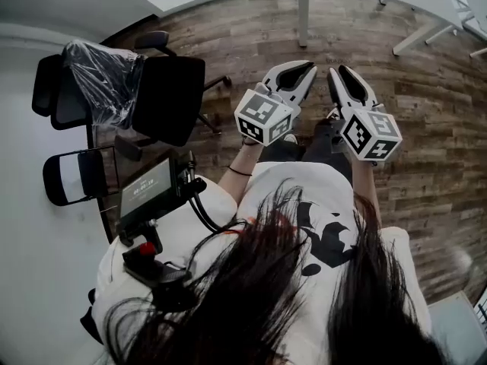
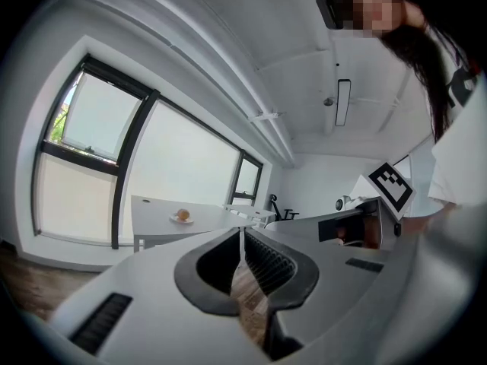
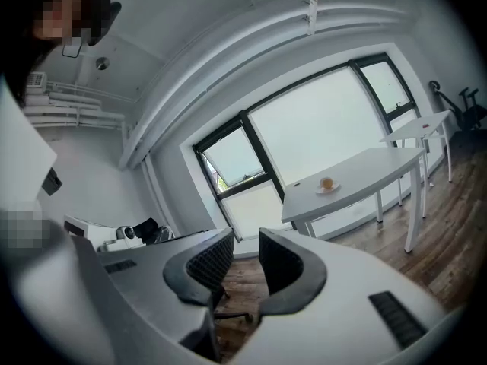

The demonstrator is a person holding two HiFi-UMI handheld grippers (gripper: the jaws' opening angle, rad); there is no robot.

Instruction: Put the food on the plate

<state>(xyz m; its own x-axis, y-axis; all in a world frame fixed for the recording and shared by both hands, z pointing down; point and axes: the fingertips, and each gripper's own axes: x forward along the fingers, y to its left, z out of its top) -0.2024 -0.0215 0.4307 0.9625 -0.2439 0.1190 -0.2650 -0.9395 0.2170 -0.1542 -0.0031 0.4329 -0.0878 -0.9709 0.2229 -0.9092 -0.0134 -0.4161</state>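
Observation:
A small round orange-brown piece of food [image 3: 326,182] lies on a small white plate [image 3: 329,189] on a long white table [image 3: 380,166] by the windows, far ahead of both grippers. The left gripper view shows the same food [image 2: 183,214], tiny and distant. My left gripper [image 2: 242,234] is shut and empty, its pads meeting at the tips. Beside it my right gripper [image 3: 245,238] holds nothing, its jaws drawn close with only a narrow slit. In the head view both the left gripper [image 1: 304,71] and the right gripper [image 1: 337,73] are held side by side over the wood floor, pointing away from the person.
Black office chairs [image 1: 163,97], one wrapped in plastic [image 1: 103,71], stand to the left. White table legs [image 1: 303,14] rise ahead. A second small white table [image 3: 426,124] and a chair [image 2: 285,213] stand further off. A screen device [image 1: 148,188] hangs on the person's chest.

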